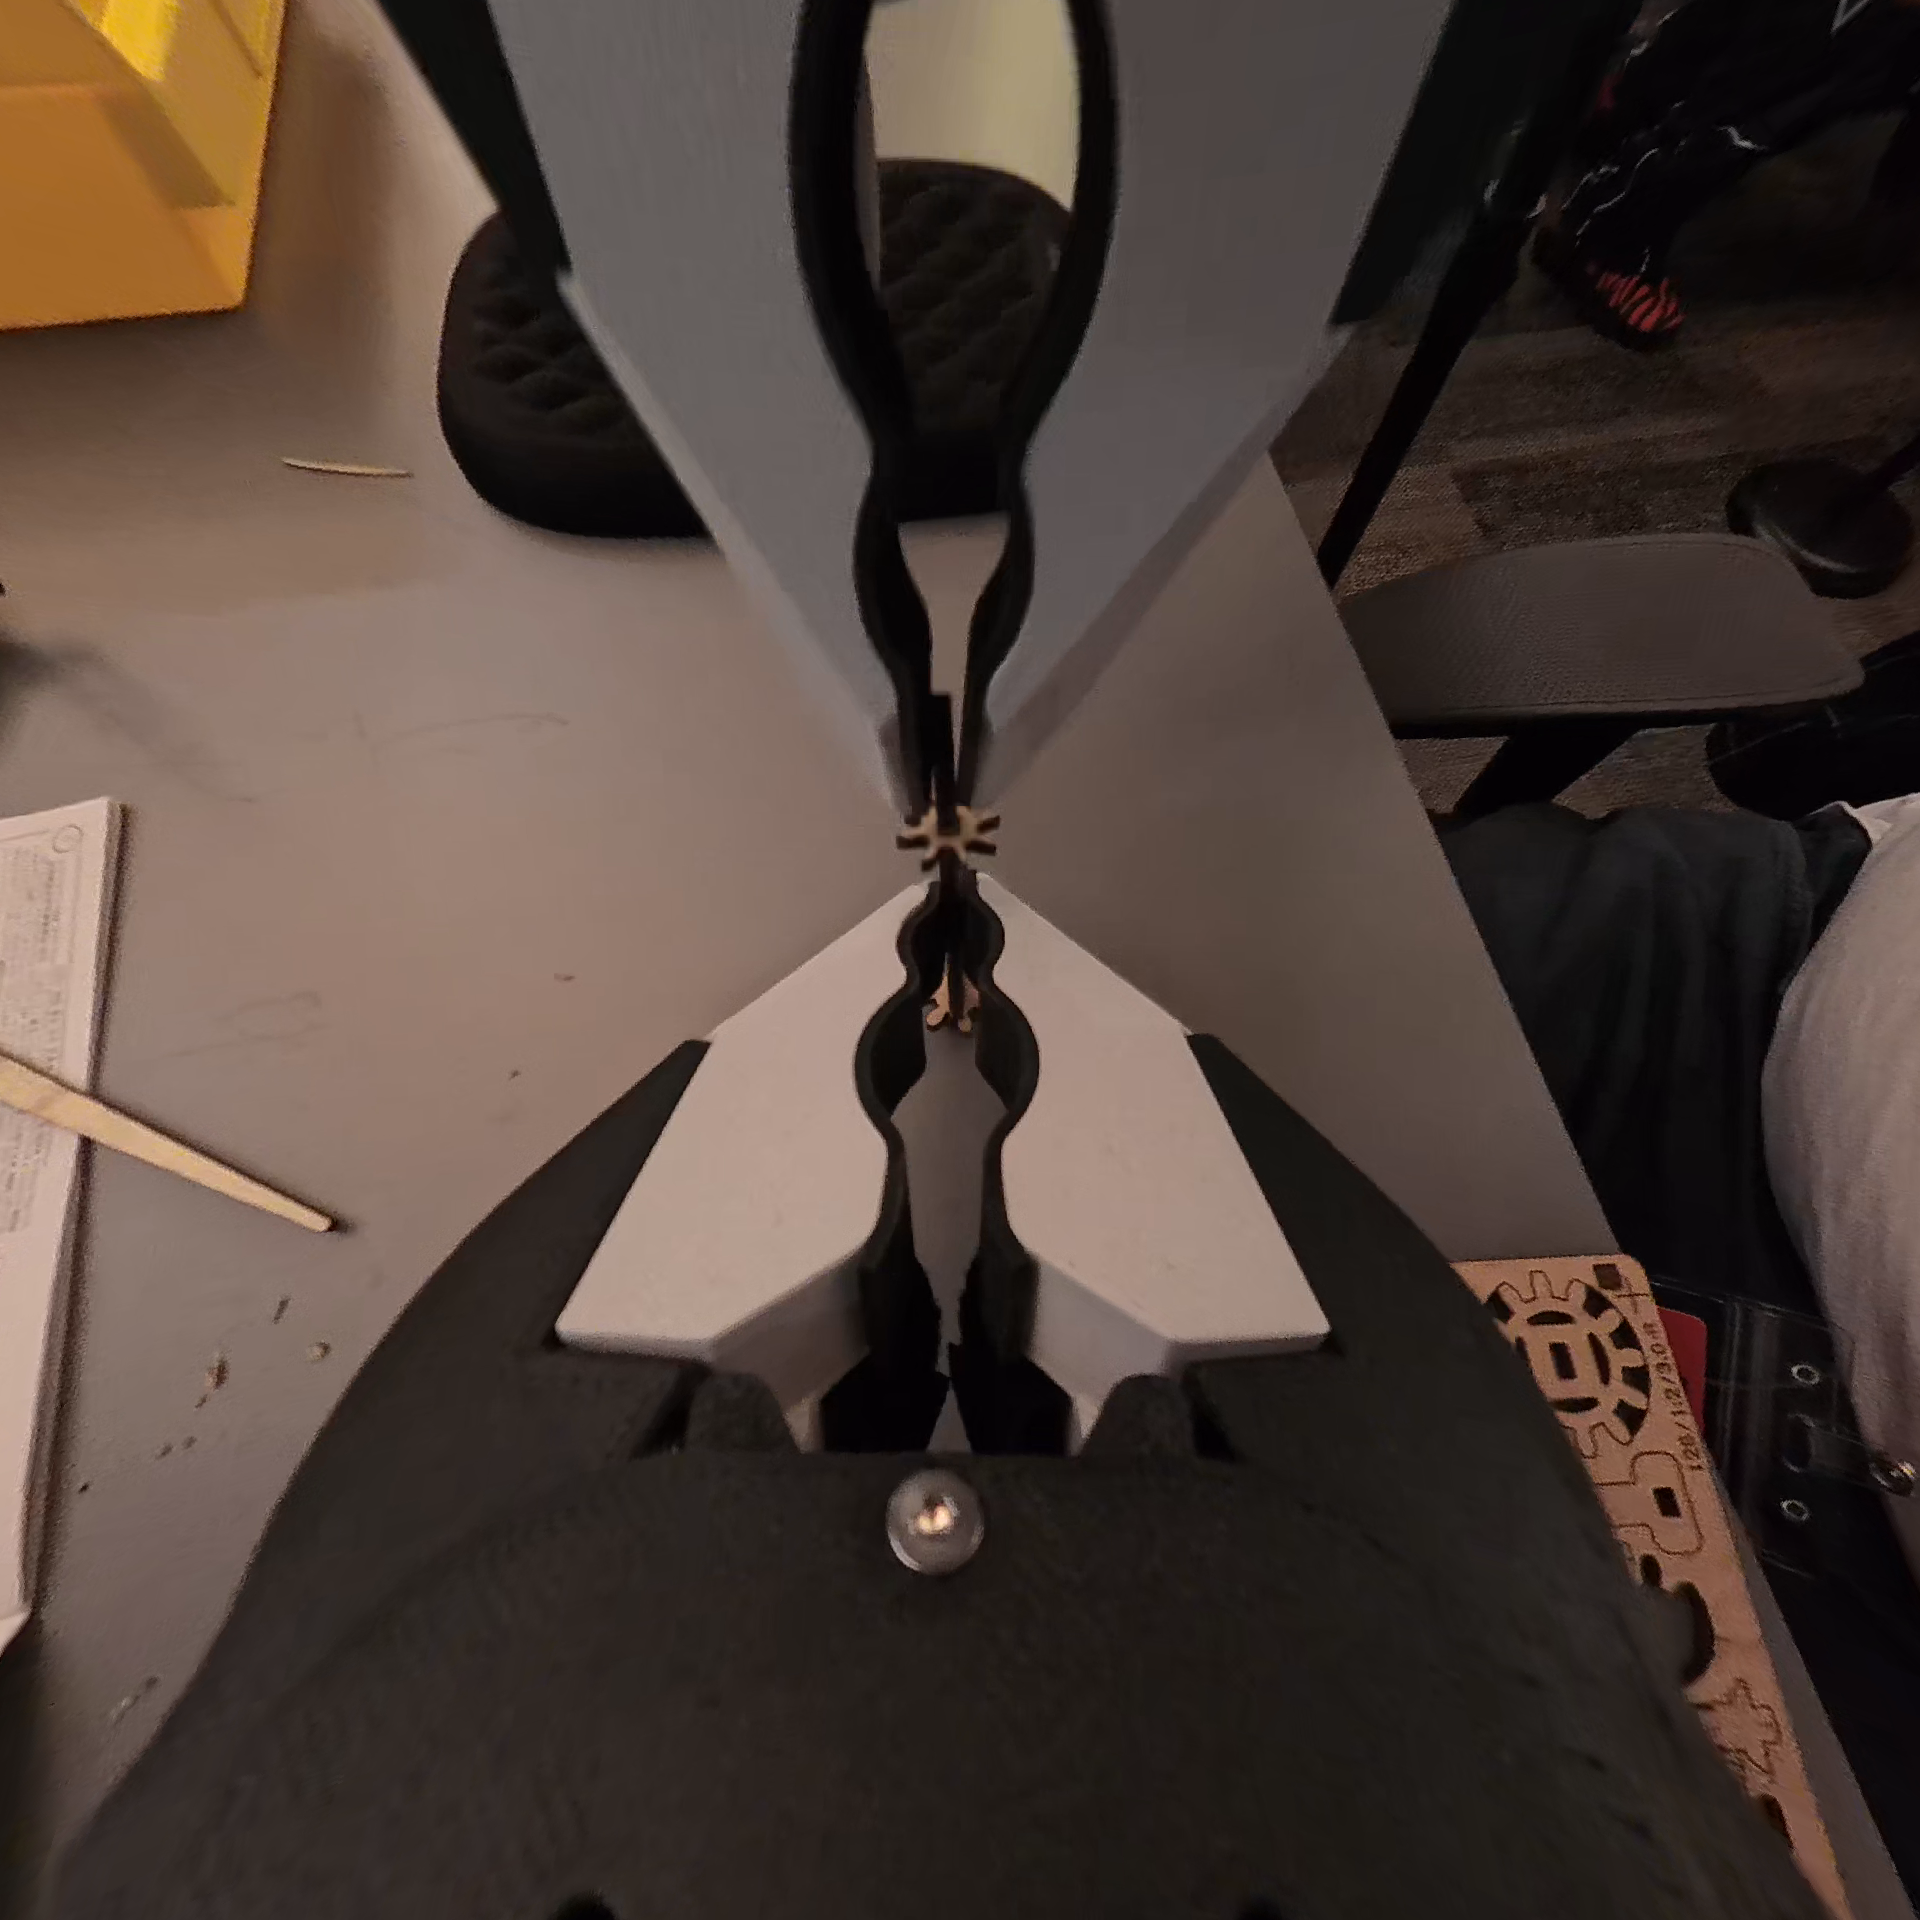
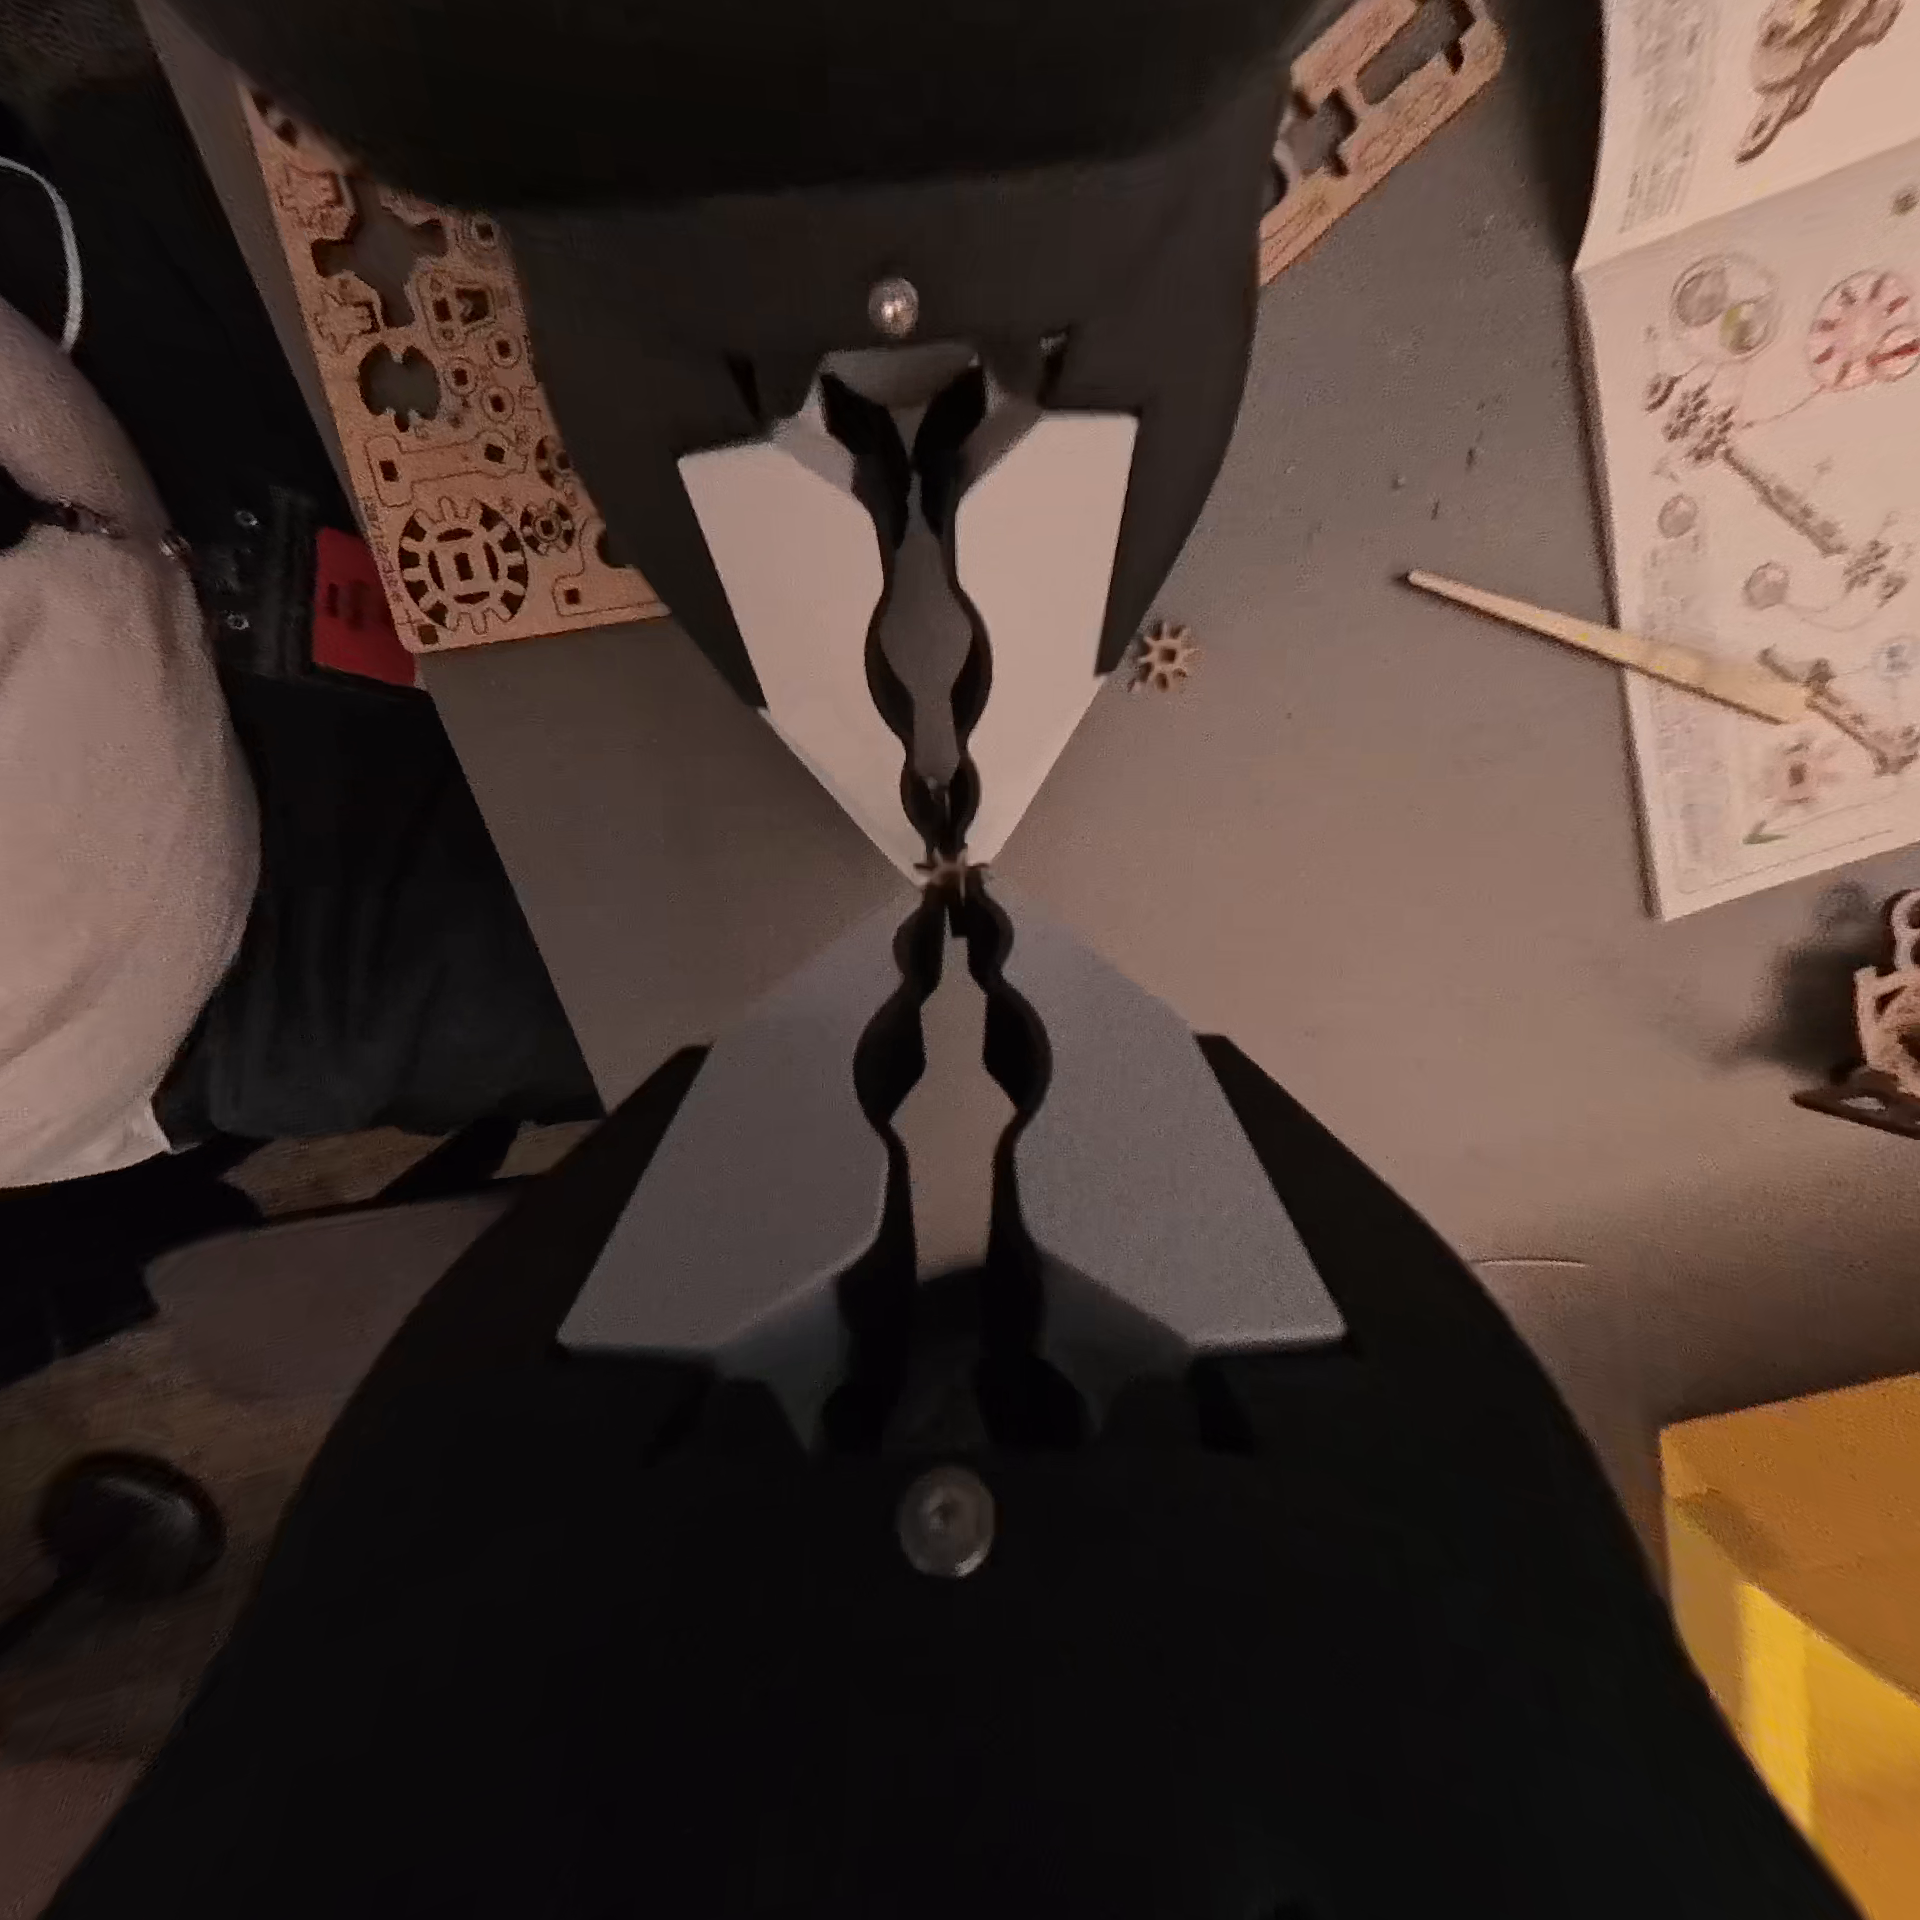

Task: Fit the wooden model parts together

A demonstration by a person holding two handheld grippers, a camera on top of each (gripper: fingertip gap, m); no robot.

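both tongs meet tip to tip above the table [image 1: 312, 644]. the left gripper [image 1: 948, 914] pinches a thin wooden part; the right gripper [image 2: 940, 914], at its 12 o'clock, pinches a small gear [image 1: 948, 831] pressed onto it. whether it's seated, i can't tell; another gear [image 2: 1162, 657] waits loose.

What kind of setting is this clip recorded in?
Most likely a hobby or office desk used for model building: a grey table carries laser-cut wooden part sheets, an open instruction booklet and a yellow box, and an office chair stands beside it.
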